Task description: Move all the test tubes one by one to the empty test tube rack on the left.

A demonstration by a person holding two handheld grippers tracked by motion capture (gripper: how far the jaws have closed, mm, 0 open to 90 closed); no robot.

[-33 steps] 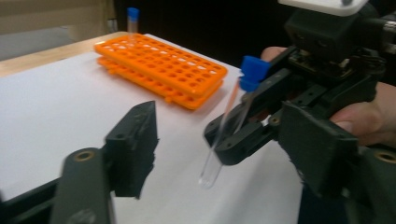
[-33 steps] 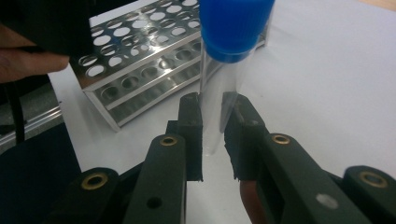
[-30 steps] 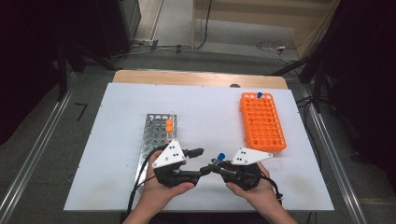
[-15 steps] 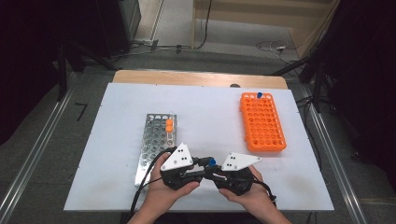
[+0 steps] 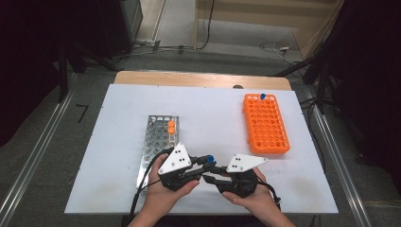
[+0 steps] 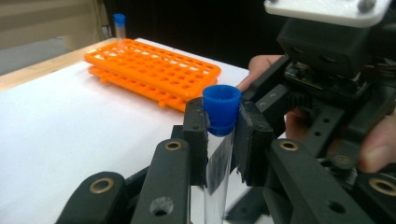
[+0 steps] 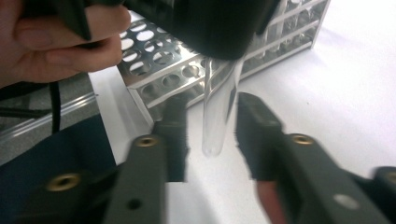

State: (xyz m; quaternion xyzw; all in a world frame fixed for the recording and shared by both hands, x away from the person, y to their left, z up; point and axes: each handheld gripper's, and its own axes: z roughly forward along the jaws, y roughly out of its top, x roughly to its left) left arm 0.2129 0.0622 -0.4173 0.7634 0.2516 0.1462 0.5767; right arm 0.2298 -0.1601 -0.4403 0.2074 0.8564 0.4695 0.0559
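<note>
A clear test tube with a blue cap [image 6: 221, 107] stands upright between the pads of my left gripper [image 6: 222, 140], which is shut on it just below the cap. In the high view the cap [image 5: 209, 158] shows between the two hands near the table's front edge. My right gripper [image 7: 212, 135] faces the left one; its jaws have just been opening and now stand on either side of the tube's glass bottom [image 7: 218, 112] with a gap on each side, pads not touching. From above, the left gripper [image 5: 206, 164] and the right gripper [image 5: 211, 177] meet tip to tip.
A metal rack [image 5: 158, 142] with orange-capped tubes [image 5: 171, 126] lies left of the hands. An orange rack [image 5: 265, 124] stands at the right, holding one blue-capped tube [image 5: 263, 96] at its far end. White table surface [image 5: 213, 113] lies between them.
The two hands came together at the table's front. The blue-capped tube, earlier at the right gripper's tip, now sits in the left gripper's shut jaws, and the right jaws have parted.
</note>
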